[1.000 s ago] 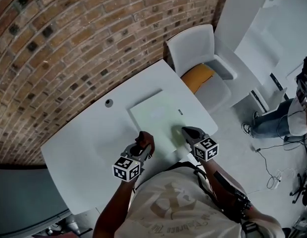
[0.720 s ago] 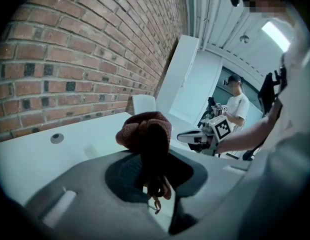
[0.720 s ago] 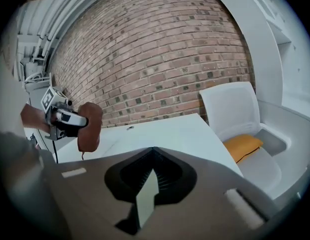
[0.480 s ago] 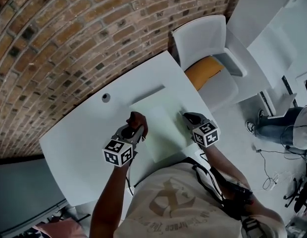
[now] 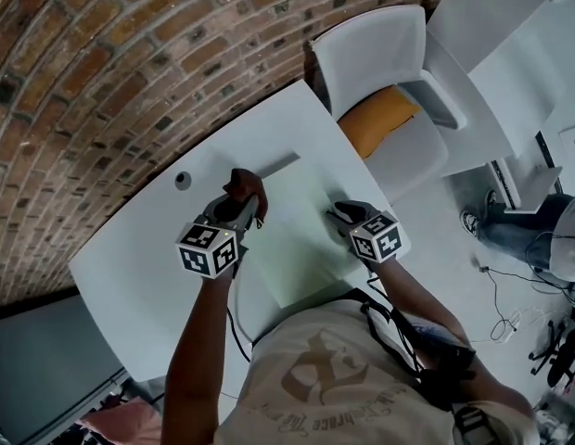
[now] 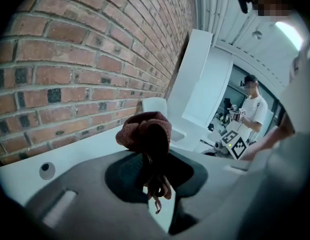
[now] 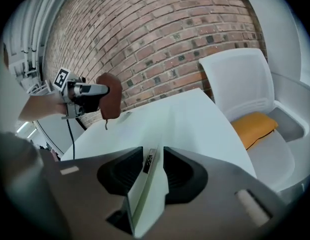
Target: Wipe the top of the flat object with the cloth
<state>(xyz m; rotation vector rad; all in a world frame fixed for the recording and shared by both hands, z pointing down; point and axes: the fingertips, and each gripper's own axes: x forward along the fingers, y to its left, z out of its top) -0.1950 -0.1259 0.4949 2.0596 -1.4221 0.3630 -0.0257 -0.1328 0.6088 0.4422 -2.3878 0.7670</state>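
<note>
cloth partly behind left tongs

No legible writing anywhere.
A small dark label on the flat object's edge, between the right gripper's just-opened jaws, is too blurred to read.

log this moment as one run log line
left gripper: shut on cloth, near far corner of flat board | right gripper: jaws just opening, board edge between them, unclamped
</note>
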